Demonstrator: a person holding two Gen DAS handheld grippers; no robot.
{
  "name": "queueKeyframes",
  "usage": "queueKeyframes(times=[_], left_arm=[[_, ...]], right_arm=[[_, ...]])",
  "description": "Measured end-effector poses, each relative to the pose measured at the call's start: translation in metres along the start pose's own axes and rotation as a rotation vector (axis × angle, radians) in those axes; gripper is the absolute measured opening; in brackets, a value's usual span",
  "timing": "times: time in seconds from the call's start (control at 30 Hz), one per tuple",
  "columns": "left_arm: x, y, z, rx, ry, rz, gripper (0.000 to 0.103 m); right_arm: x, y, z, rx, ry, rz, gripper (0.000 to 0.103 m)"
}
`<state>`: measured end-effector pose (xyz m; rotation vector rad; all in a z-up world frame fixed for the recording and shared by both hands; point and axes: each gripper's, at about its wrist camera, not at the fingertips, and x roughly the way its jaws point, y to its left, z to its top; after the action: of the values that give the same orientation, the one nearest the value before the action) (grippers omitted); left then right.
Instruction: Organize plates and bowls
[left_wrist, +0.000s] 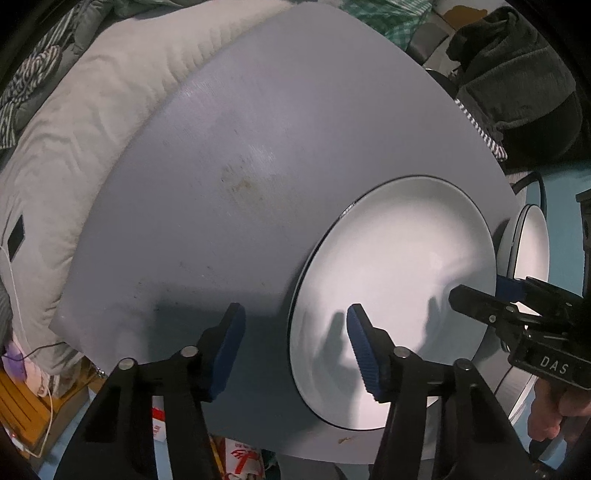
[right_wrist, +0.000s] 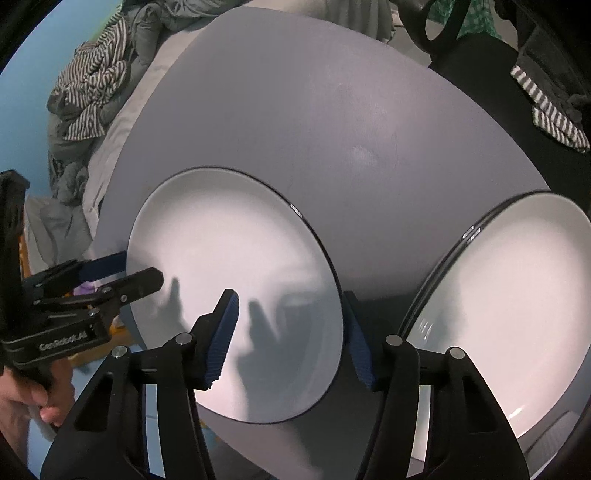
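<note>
Right wrist view, white plate (right_wrist: 236, 258) flat, face up, round, no long axis.

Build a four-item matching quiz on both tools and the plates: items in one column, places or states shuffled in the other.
Items:
1. single plate
2. plate stack
3. left tool
4. right tool

Places or states:
a. open, straddles the single plate's rim on the side facing the stack
b. dark rims nested, beside the single plate
c. open, straddles the single plate's rim on the side away from the stack
d. lies alone, flat on the grey table

Pairs: 1-d, 2-b, 3-c, 4-a
</note>
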<state>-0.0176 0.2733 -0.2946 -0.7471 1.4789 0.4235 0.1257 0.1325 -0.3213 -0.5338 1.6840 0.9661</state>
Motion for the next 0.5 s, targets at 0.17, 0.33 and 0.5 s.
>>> queueKeyframes(times=[0.17,0.33,0.5], left_arm=[[0.001,0.004,-0.001,0.010,0.016,-0.023,0.053],[0.000,0.010,0.000,0.043,0.018,-0.019,0.048],[0.005,0.010,0.002,0.060,0.024,-0.015,0.033]], right_arm=[[0.001,-0.005,-0.003,0.024,0.032,0.005,0.035],[0.005,-0.004,-0.011,0.039,0.060,0.055,0.016],[0.005,-0.008,-0.012,0.076,0.046,0.068,0.015]])
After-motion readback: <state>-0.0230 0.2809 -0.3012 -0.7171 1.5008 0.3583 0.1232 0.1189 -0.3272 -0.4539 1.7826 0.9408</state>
